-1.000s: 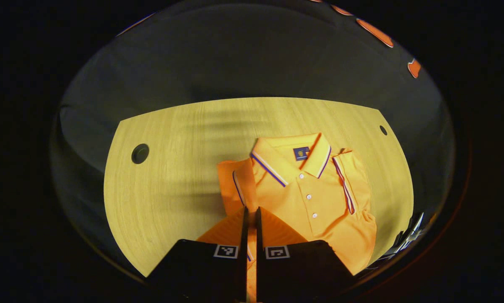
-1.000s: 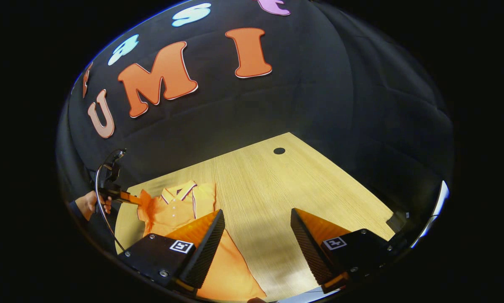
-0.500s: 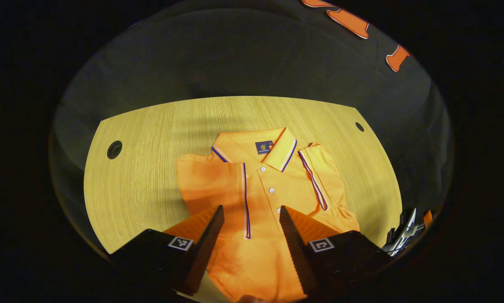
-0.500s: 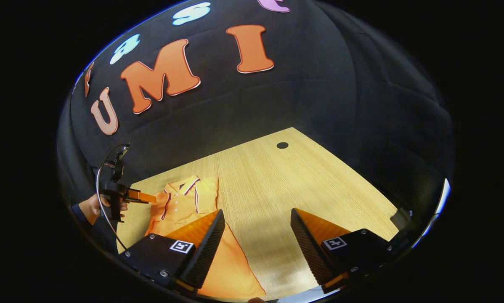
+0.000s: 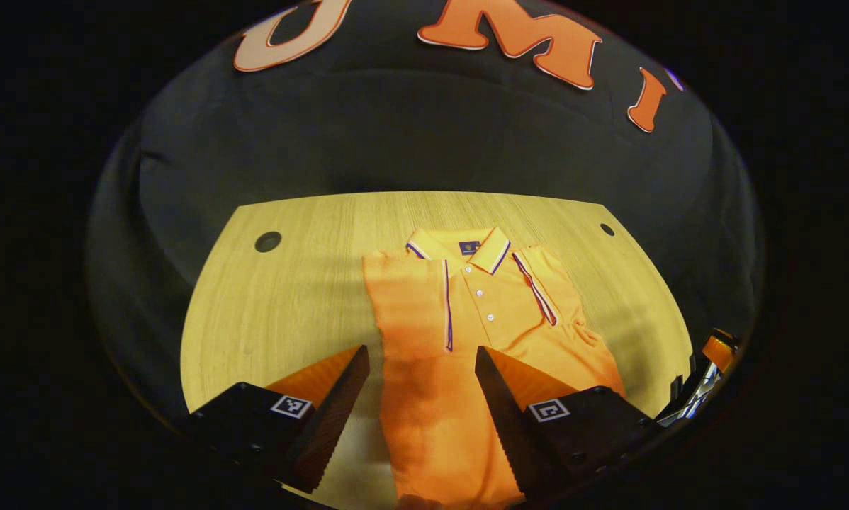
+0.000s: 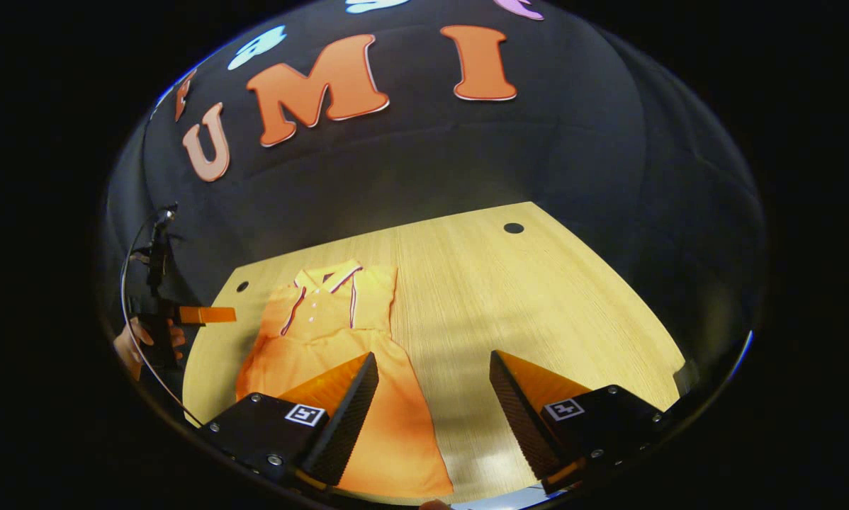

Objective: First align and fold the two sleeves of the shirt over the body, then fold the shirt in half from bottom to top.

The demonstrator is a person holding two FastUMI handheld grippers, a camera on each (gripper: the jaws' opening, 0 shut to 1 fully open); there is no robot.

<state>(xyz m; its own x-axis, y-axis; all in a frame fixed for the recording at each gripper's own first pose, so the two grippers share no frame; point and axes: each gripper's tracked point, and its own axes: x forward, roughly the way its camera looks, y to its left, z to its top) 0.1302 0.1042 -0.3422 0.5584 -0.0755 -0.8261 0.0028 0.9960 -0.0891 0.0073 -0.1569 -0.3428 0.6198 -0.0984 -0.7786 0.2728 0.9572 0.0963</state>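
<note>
a: figure shows the orange short-sleeved polo shirt with striped collar trim [image 5: 467, 333] lying face up on the pale wood-grain counter [image 5: 290, 297], collar toward the far edge. both sleeves lie folded over the body, their striped cuffs running down either side of the button placket.

b: and the tools?

a: the left gripper [image 5: 421, 382] hovers above the lower body of the shirt, fingers spread apart and holding nothing. the right gripper [image 6: 431, 389] hangs over the shirt's right edge and bare counter, fingers likewise released and empty. in the right gripper view the left gripper appears at far left, off the counter's edge, held by a hand [image 6: 137, 343].

b: so the step in hand?

a: judged from the layout, the bottom-to-top fold. each gripper should take one corner of the hem, which lies nearest the viewer and partly out of sight.

b: what makes it go well?

a: pinch both layers at matching points, lift evenly, carry the hem straight up to the collar line without dragging the sleeves [image 5: 538, 297] loose, and lay it down square. the soft knit will likely sag between the two grips.
</note>
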